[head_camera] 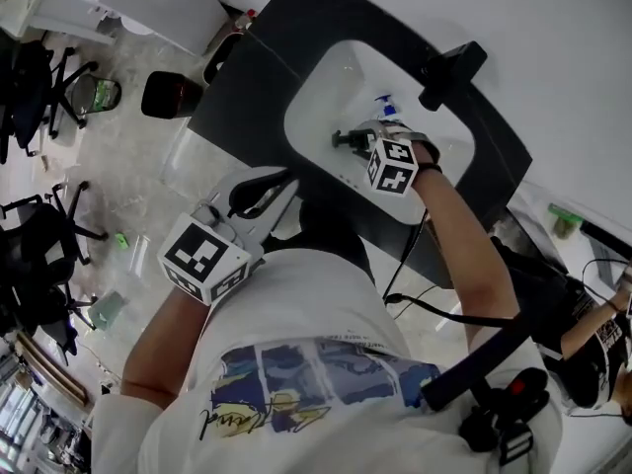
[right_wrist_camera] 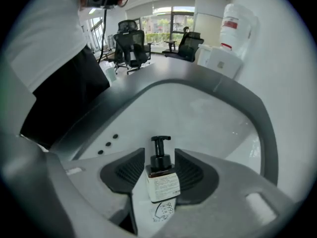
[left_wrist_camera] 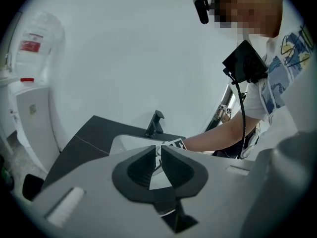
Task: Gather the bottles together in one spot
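**Head view:** A dark bench (head_camera: 252, 82) has a white sink (head_camera: 321, 92) set in it, w/ a black tap (head_camera: 451, 70) at the sink's far rim. The right tongs (head_camera: 367, 142) point down into the sink, marker cube on top. A blue-topped bottle (head_camera: 385, 105) stands in the sink just past them, on the tap side; too small to read more. The left tongs (head_camera: 281, 188) hang outside the sink, off its near side by the bench edge.

**Left gripper view:** The left tongs are pressed nearly together, only a thin slit at the tips and nothing btw them. Beyond them are the sink and tap, and a forearm (left_wrist_camera: 218, 135) reaches into the sink.

**Right gripper view:** The right tongs are spread. A pump bottle (right_wrist_camera: 161, 180), brown w/ a white label and black pump, stands upright on the sink floor btw the two pads. The pads sit just beside its sides; can't tell if they touch, and no squeeze shows. Three small holes (right_wrist_camera: 107, 144) sit in the sink wall left of the bottle. Office chairs (right_wrist_camera: 131, 46) stand well beyond the sink.
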`<move>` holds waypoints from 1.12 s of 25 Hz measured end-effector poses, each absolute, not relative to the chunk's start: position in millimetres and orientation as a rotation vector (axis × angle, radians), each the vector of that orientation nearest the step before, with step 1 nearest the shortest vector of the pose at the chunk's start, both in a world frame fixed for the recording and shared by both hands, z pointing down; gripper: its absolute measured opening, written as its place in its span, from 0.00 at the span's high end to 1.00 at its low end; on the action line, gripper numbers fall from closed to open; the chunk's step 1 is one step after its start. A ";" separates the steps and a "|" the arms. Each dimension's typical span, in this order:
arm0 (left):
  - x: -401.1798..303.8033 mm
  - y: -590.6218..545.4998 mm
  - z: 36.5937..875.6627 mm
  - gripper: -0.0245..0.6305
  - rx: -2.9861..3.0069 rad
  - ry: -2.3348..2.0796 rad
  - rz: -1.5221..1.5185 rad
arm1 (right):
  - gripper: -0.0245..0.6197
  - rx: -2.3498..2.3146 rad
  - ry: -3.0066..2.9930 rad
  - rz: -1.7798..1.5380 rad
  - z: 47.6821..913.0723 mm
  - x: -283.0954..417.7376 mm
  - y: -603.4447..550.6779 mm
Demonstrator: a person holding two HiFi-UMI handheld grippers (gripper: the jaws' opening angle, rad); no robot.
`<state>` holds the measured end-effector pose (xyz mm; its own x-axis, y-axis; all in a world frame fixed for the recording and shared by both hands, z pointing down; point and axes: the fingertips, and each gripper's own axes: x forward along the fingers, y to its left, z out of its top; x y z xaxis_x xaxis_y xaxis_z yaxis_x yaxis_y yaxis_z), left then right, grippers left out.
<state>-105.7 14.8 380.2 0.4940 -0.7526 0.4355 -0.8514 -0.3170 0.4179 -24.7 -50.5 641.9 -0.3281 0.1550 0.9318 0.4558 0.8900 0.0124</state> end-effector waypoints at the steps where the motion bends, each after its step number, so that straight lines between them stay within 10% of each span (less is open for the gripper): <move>1: -107.8 14.7 382.0 0.90 2.123 -1.324 0.207 | 0.68 -0.478 -1.872 -0.344 651.2 -25.1 -50.6; 28: -120.0 12.2 404.4 0.92 2.045 -1.337 0.223 | 0.65 -0.528 -1.670 -0.389 719.7 -35.1 -55.7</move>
<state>-120.0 12.2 404.4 0.4588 -0.7476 0.4802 -0.8628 -0.2459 0.4417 -35.1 -55.7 719.7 -0.1161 0.1231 0.9856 0.5461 0.8368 -0.0402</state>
